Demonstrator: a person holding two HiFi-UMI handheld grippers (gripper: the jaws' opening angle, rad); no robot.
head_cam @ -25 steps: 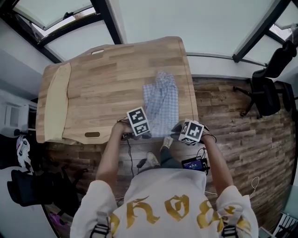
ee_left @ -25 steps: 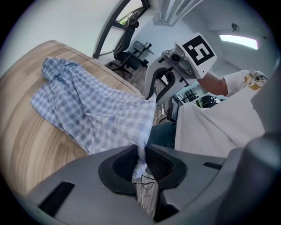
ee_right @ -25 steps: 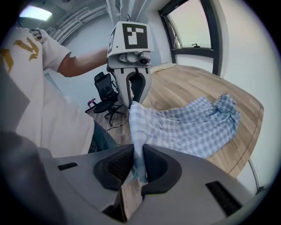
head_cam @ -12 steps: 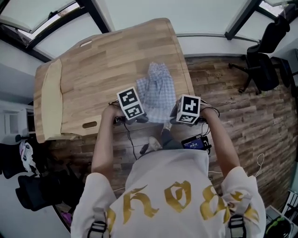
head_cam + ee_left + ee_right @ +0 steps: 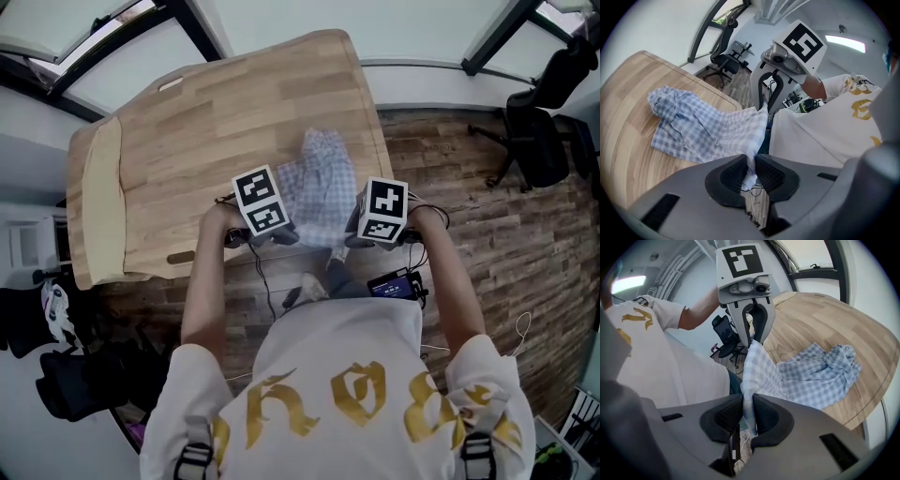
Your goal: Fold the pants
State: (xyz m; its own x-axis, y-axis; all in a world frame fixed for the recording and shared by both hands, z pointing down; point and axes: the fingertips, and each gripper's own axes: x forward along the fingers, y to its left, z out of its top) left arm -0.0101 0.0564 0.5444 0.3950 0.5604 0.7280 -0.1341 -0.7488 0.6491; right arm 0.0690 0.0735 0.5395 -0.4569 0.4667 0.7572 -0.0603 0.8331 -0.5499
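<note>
The pants (image 5: pixel 323 183), of blue-and-white checked cloth, lie on the near right part of the wooden table (image 5: pixel 206 122), close to its right edge. Their far end rests bunched and creased on the tabletop; their near edge is raised off the wood and reaches out past the table's near edge toward the person. The left gripper (image 5: pixel 751 171) has its jaws nearly together, clamped on one corner of that near edge, with a short tip of cloth showing below the pads. The right gripper (image 5: pixel 746 414) stands the same way, jaws narrow and pinching the opposite corner of the same edge. The cloth spans from one gripper to the other, and both grippers point downward at a slant just beside the table's near edge. A cream-coloured cloth (image 5: pixel 103 202) lies flat along the table's left end, well apart from the pants. An office chair (image 5: pixel 539 155) stands on the wood-patterned floor (image 5: pixel 469 234) to the right of the table.
</note>
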